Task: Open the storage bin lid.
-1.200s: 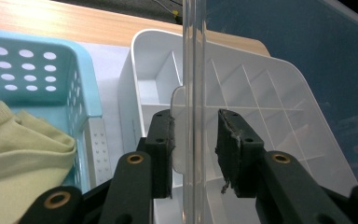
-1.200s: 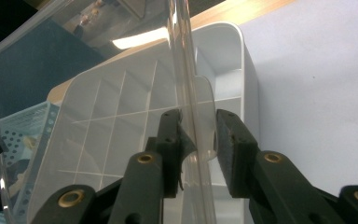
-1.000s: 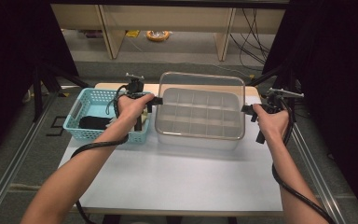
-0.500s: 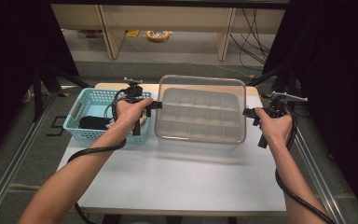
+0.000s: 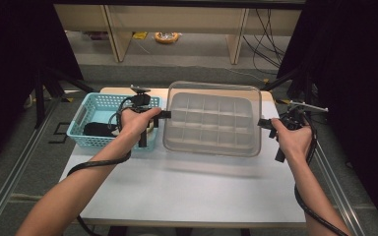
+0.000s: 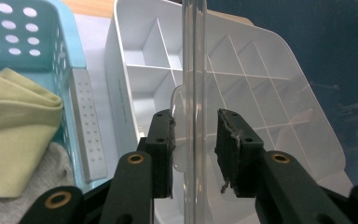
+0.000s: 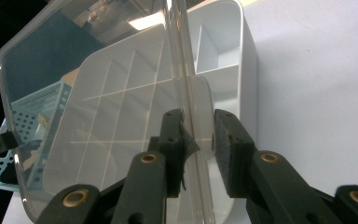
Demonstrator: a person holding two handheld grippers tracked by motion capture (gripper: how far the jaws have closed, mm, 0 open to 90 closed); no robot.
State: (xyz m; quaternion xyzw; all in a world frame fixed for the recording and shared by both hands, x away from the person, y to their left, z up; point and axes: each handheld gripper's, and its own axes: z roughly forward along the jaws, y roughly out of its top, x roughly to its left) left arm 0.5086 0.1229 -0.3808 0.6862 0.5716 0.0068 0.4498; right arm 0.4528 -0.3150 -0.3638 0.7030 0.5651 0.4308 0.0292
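A clear plastic lid (image 5: 211,118) hangs tilted above a white divided organiser box (image 6: 140,79), which rests on the table. My left gripper (image 5: 167,114) is shut on the lid's left edge, with the rounded tab between its jaws (image 6: 194,140). At the opposite edge my right gripper (image 5: 262,123) grips the lid's other tab (image 7: 198,140). Through the lid the box's compartments (image 7: 223,60) look empty.
A light blue perforated basket (image 5: 86,115) stands just left of the box, touching distance from my left hand. It holds a yellow-green cloth (image 6: 14,121), a grey cloth (image 6: 37,186) and a black item (image 5: 96,129). White tabletop (image 5: 187,191) stretches toward the person.
The lid has risen off the box and tipped up toward the camera, carried by both grippers. Both hands moved slightly outward and up.
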